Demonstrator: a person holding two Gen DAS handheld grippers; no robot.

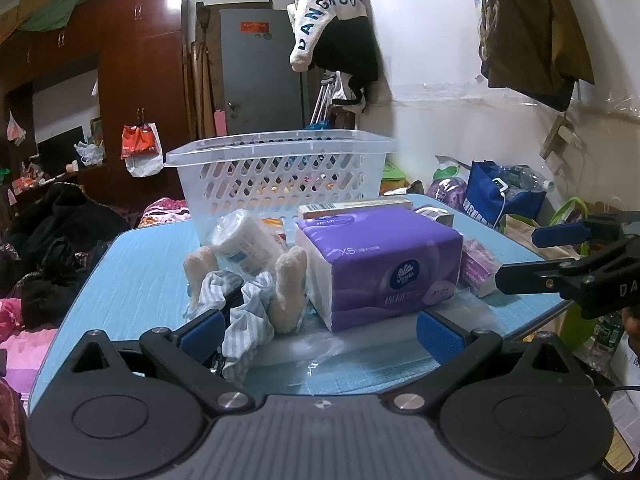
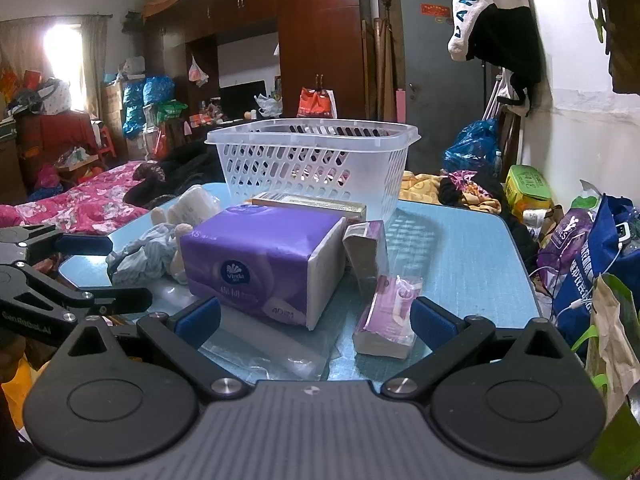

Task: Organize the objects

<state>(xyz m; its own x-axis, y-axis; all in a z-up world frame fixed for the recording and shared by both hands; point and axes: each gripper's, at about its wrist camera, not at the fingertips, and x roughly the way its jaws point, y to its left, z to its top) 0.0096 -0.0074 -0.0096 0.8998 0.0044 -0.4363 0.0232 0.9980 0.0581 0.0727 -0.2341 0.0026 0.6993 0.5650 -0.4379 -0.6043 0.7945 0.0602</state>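
A clear perforated basket [image 1: 280, 168] [image 2: 316, 160] stands at the far side of the blue table [image 1: 132, 272] [image 2: 464, 252]. In front of it lies a purple tissue pack [image 1: 380, 268] [image 2: 260, 260], with a long flat box [image 1: 352, 206] [image 2: 308, 202] behind it. Left of the pack is a stuffed toy in striped cloth [image 1: 248, 292] [image 2: 156, 248] and a white wrapped roll [image 1: 248, 244]. Two small purple packets [image 2: 388, 316] [image 2: 366, 248] lie to the right. My left gripper [image 1: 320, 334] is open just short of the toy and pack. My right gripper [image 2: 316, 320] is open, the near packet by its right finger.
Clear plastic film [image 2: 264, 344] lies on the table's near edge. Bags and clutter [image 2: 580, 248] crowd the floor to the right of the table. A bed with pink bedding [image 2: 80, 200] is to the left. Clothes [image 1: 336, 24] hang on the wall above.
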